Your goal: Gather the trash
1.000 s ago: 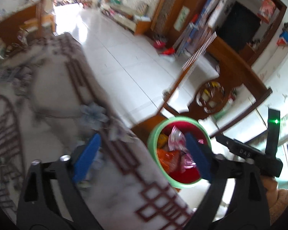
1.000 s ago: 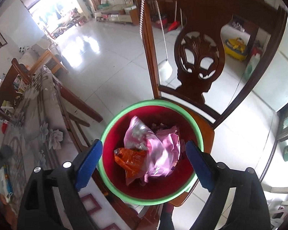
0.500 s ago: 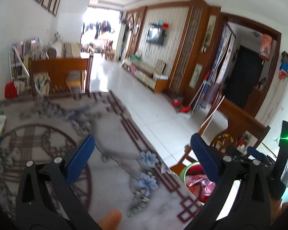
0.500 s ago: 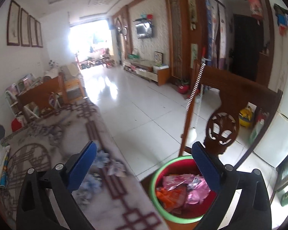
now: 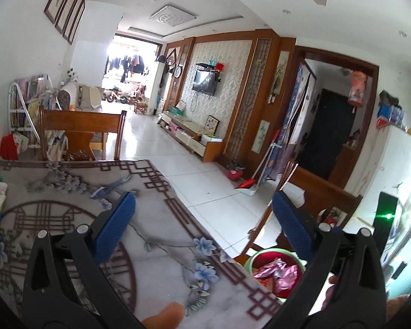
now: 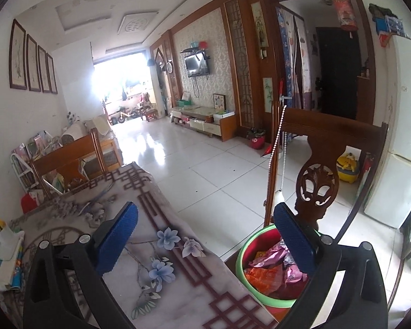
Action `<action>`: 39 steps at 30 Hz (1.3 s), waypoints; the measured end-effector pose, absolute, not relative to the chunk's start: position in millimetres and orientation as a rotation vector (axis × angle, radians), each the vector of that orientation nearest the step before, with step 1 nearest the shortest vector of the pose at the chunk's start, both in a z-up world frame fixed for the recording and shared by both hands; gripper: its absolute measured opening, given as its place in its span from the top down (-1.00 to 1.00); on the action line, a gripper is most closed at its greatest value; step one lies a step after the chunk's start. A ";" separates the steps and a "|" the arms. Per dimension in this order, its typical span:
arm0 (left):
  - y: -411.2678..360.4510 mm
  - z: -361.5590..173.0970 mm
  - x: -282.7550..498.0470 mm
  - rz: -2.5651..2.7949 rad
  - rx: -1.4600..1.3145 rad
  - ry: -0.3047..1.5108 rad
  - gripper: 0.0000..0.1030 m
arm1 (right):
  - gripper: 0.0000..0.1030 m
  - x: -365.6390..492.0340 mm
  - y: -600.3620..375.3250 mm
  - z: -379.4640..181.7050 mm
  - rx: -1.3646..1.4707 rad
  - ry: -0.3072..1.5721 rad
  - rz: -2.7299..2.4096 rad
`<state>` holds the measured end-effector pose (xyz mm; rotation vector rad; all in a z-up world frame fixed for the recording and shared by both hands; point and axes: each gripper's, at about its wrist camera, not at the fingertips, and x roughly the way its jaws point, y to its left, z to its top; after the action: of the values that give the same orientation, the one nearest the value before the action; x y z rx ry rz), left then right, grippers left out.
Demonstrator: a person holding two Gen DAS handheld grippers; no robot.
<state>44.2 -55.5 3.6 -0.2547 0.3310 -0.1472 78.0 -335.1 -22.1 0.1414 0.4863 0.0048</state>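
Observation:
A red basin with a green rim point(image 6: 239, 257) sits on a wooden chair's seat, just past the table's right edge. Crumpled pink and orange wrappers point(image 6: 265, 274) lie inside it. In the right wrist view my right gripper point(image 6: 205, 235) is open and empty, and its right finger point(image 6: 293, 238) overlaps the basin. My left gripper point(image 5: 204, 227) hangs open and empty over the flowered tablecloth point(image 5: 156, 246). From there the basin point(image 5: 250, 260) and its wrappers point(image 5: 276, 271) show at the lower right. A person's fingertip point(image 5: 164, 315) shows at the bottom edge.
The carved chair back point(image 6: 317, 189) rises behind the basin. A white packet and a colourful pack point(image 6: 5, 249) lie on the table's left side. Another wooden chair point(image 5: 79, 131) stands at the table's far end. White tiled floor point(image 6: 205, 159) runs toward a TV cabinet point(image 6: 205, 126).
Both grippers have risen and tipped up, from looking down into the basin to looking across the room. The basin has slid to the lower right of each view. Both jaws stand slightly wider.

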 end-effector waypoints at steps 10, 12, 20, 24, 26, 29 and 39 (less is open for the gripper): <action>-57.4 -5.3 48.5 -0.095 -0.244 0.408 -0.90 | -0.86 62.4 -330.8 -18.7 0.097 0.477 -0.029; -56.6 -7.6 50.4 -0.097 -0.258 0.433 -0.90 | -0.86 61.3 -331.6 -18.9 0.101 0.483 -0.032; -51.2 -17.8 55.8 -0.074 -0.288 0.511 -0.90 | -0.86 58.0 -325.8 -22.3 0.093 0.509 -0.018; -51.1 -19.4 57.3 -0.077 -0.289 0.526 -0.90 | -0.86 57.1 -322.5 -24.7 0.081 0.522 -0.004; -51.8 -20.7 58.2 -0.078 -0.289 0.534 -0.90 | -0.86 57.0 -322.6 -26.0 0.084 0.530 -0.003; -53.4 -22.2 59.7 -0.081 -0.280 0.548 -0.90 | -0.86 57.2 -323.6 -25.9 0.088 0.535 -0.006; -55.0 -22.5 61.4 -0.079 -0.269 0.557 -0.90 | -0.86 58.6 -324.5 -27.3 0.088 0.546 0.000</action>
<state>61.4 -55.0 -22.5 -0.2687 0.5575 -0.0787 58.6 -324.5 -27.3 0.0875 0.5461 -0.0001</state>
